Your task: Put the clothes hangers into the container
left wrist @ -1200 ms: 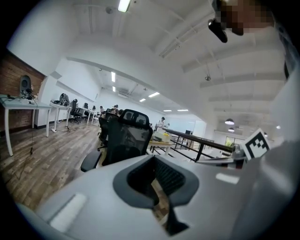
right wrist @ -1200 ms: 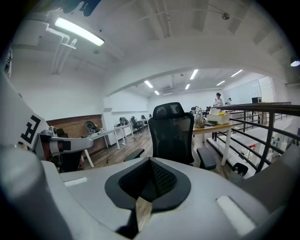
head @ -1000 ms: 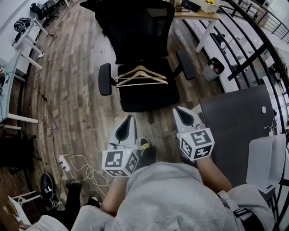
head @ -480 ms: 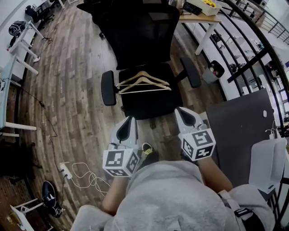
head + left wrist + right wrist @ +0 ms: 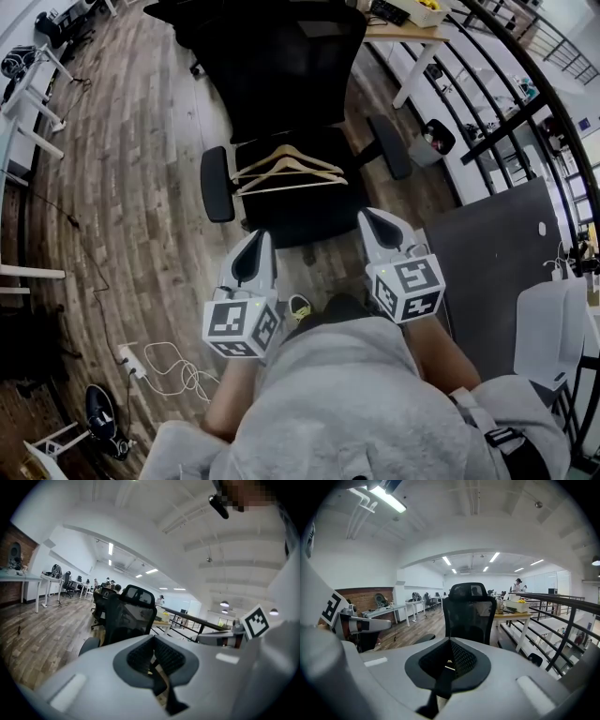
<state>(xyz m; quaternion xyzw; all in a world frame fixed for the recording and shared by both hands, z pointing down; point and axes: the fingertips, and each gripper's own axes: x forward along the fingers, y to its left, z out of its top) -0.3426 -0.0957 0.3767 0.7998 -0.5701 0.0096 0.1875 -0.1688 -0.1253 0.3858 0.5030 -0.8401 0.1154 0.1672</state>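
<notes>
Two wooden clothes hangers lie flat, stacked one on the other, on the seat of the black office chair, roughly mid-seat between its two armrests. Long axis runs armrest to armrest, with a slight tilt in the head view. The peaked tops point toward the chair back and the straight bottom bars face the seat's front edge. The hooks are too small to make out. Left tongs hover off the seat's front edge on the left-armrest side, tips aimed at the chair, clear of the hangers and not touching them. Right tongs are at the front edge on the right-armrest side, just beside the seat corner, also aimed at the chair and apart from the hangers. The hangers sit ahead of both tongs and between their two lines of aim. In the left gripper view the left tongs are clenched, pads together with nothing gripped, and the chair is straight ahead. In the right gripper view the right tongs are likewise clenched and empty, with the chair back dead ahead. The chair stands on a wood plank floor. A dark grey tabletop is off the chair's right side, and a power strip with white cable lies on the floor, off the chair's left side, nearer the person.
</notes>
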